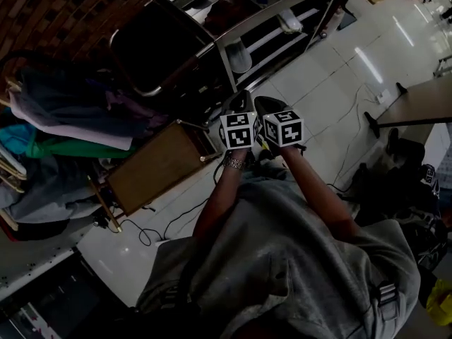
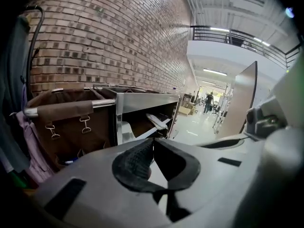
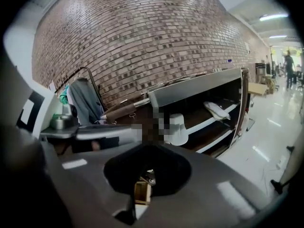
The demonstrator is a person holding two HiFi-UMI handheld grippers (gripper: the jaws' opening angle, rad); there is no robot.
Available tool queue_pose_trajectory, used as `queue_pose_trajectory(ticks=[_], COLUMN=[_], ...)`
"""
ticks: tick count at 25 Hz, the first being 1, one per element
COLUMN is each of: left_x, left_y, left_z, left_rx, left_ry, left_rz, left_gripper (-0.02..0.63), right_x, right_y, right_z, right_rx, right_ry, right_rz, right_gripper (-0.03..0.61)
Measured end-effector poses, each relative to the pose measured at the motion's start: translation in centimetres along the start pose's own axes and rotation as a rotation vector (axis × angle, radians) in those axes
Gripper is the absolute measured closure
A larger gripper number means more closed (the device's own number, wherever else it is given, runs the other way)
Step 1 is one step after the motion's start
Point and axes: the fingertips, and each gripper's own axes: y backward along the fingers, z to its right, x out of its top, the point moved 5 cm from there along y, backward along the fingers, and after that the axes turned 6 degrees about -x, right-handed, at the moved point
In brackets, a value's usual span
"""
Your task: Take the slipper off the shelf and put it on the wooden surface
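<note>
**On the shelf (image 1: 282, 9), white slipper (image 1: 239, 55) lies clear of both tools**

Side by side above the pale floor (image 1: 332, 83), the left gripper (image 2: 152, 151) and right gripper (image 3: 146, 172) each have their jaws pressed together, nothing between them. A second slipper (image 1: 289, 21) lies further along the same shelf. The wooden surface (image 1: 159, 164) sits to the person's left, well apart from both slippers.

Too dark inside the right tongs (image 3: 147, 172) to tell shut from apart. Blurred over with little squares: part of the shelf (image 3: 199, 91). Half hidden behind the left tongs (image 2: 152, 148): a white slipper (image 2: 124, 131). Too small to make out: a far person (image 2: 209, 101). Cut off by the head view's left edge: the clothes pile (image 1: 42, 119).
</note>
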Motion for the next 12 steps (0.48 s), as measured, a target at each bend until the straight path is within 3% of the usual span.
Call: queue_pose_trajectory(ticks=[5, 8, 10, 12], left_x=[0.1, 0.2, 0.4, 0.3], left_y=[-1.6, -1.6, -1.3, -0.9], left_z=[-1.7, -3.3, -4.8, -5.5], left_rx=[0.028, 0.071, 0.098, 0.101], left_ry=[0.033, 0.044, 0.069, 0.095], left_rz=[-0.016, -0.018, 0.003, 0.026], left_gripper=[0.607, 0.608, 0.609, 0.609], right_x=[1.3, 2.1, 2.1, 1.0], right_y=[-3.0, -5.5, -9.1, -14.0], right_z=[0.4, 0.7, 3.0, 7.1], right_rx=[0.05, 0.126, 0.14, 0.084], right_ry=[-0.023, -0.056, -0.133, -0.243], right_rz=[-0.033, 0.004, 0.059, 0.065], right_gripper=[0.578, 0.578, 0.577, 0.564])
